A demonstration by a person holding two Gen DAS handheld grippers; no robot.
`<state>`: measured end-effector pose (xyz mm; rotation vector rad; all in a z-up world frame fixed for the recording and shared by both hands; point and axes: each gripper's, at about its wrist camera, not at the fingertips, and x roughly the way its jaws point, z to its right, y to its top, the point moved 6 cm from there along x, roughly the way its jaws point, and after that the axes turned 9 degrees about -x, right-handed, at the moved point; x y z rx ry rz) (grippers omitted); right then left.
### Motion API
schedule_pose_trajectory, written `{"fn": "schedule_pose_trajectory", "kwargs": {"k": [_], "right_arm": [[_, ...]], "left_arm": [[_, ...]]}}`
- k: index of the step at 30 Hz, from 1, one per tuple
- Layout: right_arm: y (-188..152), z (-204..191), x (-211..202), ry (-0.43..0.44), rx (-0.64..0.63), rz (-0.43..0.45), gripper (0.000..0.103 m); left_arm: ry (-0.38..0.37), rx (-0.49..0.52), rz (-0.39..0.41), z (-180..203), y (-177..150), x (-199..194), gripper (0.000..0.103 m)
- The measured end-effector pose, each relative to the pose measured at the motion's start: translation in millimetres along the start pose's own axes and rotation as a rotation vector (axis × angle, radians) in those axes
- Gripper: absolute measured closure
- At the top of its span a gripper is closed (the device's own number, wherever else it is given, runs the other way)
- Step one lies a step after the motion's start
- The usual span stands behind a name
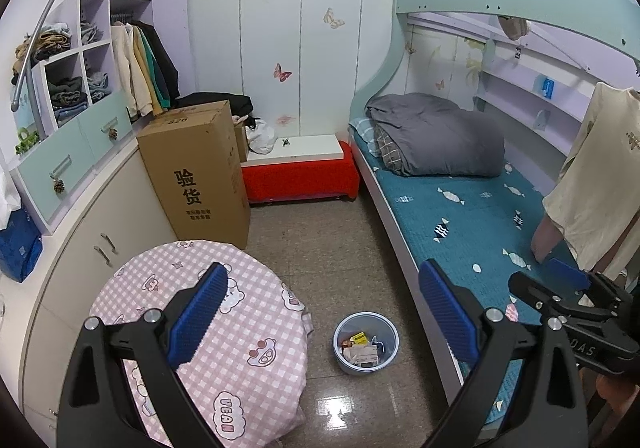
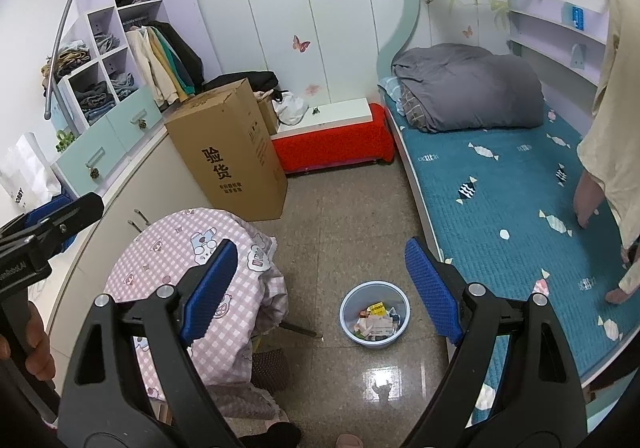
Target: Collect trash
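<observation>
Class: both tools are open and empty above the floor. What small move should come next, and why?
Probably lower the right tool toward the blue waste bin on the floor. Both tools are open and hold nothing; the left tool hangs high too. The bin already holds wrappers, and no loose trash shows on the floor.

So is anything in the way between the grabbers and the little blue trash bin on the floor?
Nothing visible is. The blue trash bin sits on bare floor between the pink checked table and the bed. Both the left gripper and the right gripper are open and hang above it, holding nothing.
</observation>
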<state>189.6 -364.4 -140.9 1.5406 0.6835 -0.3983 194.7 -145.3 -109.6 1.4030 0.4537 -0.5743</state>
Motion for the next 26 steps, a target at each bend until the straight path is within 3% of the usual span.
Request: {"fn": "schedule_pose_trajectory", "kwargs": {"k": [15, 26], "right_arm": [[8.7, -66.5, 42.7, -0.031, -0.02, -0.06, 0.019], [2.7, -162.9, 120.0, -0.004, -0.111, -0.187, 0.019]], "left_arm": [[-0.039, -0.031, -0.032, -72.2, 13.9, 22.9, 0.009], [0.012, -0.136, -0.16, -185.3, -4.2, 68.9, 0.009]]}}
